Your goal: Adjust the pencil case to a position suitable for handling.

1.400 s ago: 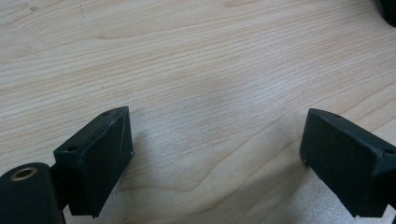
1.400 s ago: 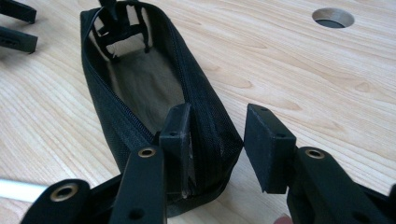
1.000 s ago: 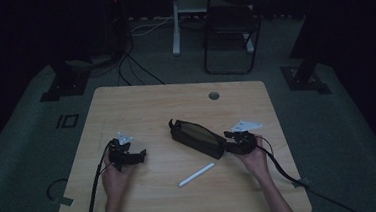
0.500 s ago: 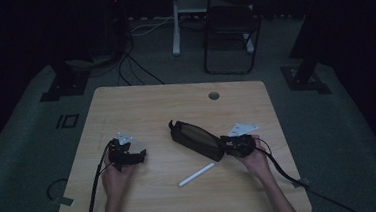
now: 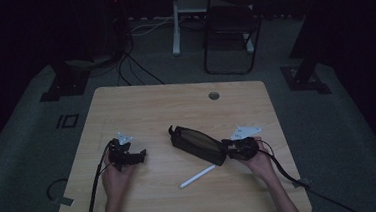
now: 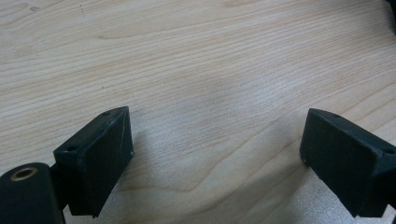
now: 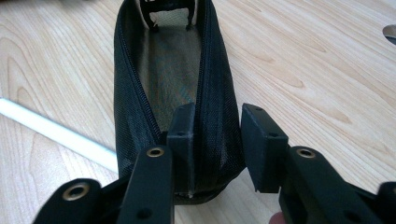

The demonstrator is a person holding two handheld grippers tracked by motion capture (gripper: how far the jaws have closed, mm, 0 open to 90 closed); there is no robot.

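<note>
One black pouch (image 7: 173, 79) I pinch by its near side wall with my right gripper (image 7: 217, 135), whose jaws have just been closing; its long axis runs straight away from the claw, open mouth up. My left gripper (image 6: 215, 154) is spread over bare table (image 6: 196, 60).

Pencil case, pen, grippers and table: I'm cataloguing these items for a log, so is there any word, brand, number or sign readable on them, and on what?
None: no readable text on the black mesh pencil case, the white pen, the wooden table, the left gripper or the right gripper.

A black woven-mesh cloth pouch (image 7: 173, 88) with a zipper lies on the matt, pale wood-grain table (image 5: 175, 102).
</note>
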